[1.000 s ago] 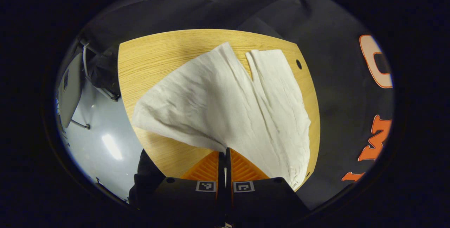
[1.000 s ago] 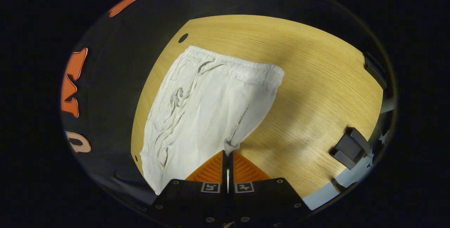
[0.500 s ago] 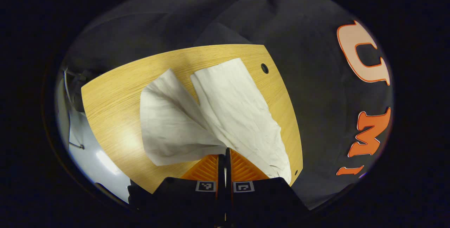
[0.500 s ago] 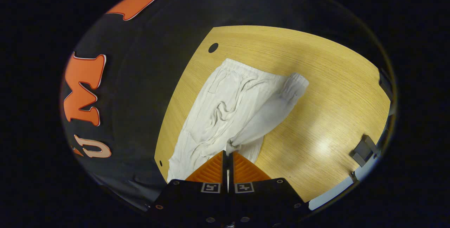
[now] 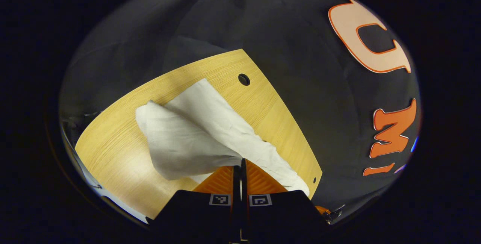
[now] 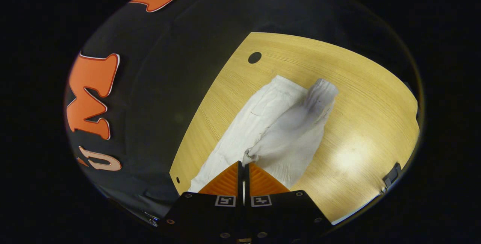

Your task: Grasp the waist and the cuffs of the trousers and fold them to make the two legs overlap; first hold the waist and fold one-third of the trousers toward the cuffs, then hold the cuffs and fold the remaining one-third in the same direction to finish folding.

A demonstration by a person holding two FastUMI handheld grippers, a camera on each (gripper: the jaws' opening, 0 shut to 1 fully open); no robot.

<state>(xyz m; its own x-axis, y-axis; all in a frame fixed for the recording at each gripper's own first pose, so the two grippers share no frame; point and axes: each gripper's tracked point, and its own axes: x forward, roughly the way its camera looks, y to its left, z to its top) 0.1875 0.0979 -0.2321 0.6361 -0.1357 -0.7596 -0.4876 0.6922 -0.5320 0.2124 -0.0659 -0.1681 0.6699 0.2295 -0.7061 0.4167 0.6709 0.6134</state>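
Note:
White trousers (image 5: pixel 195 131) lie on a wooden table (image 5: pixel 112 150). In the left gripper view my left gripper (image 5: pixel 240 165) is shut on a lifted edge of the cloth. One leg is draped over the other, and the leg ends (image 5: pixel 150 110) point away. In the right gripper view my right gripper (image 6: pixel 243 163) is shut on a raised fold of the trousers (image 6: pixel 278 135). The elastic waistband (image 6: pixel 321 91) lies at the far end, with one corner curled up over the rest.
The black cloth wall (image 5: pixel 300 48) runs right behind the table's far edge. A round cable hole (image 5: pixel 244 79) is in the tabletop beyond the leg ends, another cable hole (image 6: pixel 254 57) past the waistband. Bare wood (image 6: pixel 357 153) lies on the open side.
Both grippers have carried the held edge across toward the wall. The near leg now lies over the far one, and the trousers look much narrower. Both grippers stay shut.

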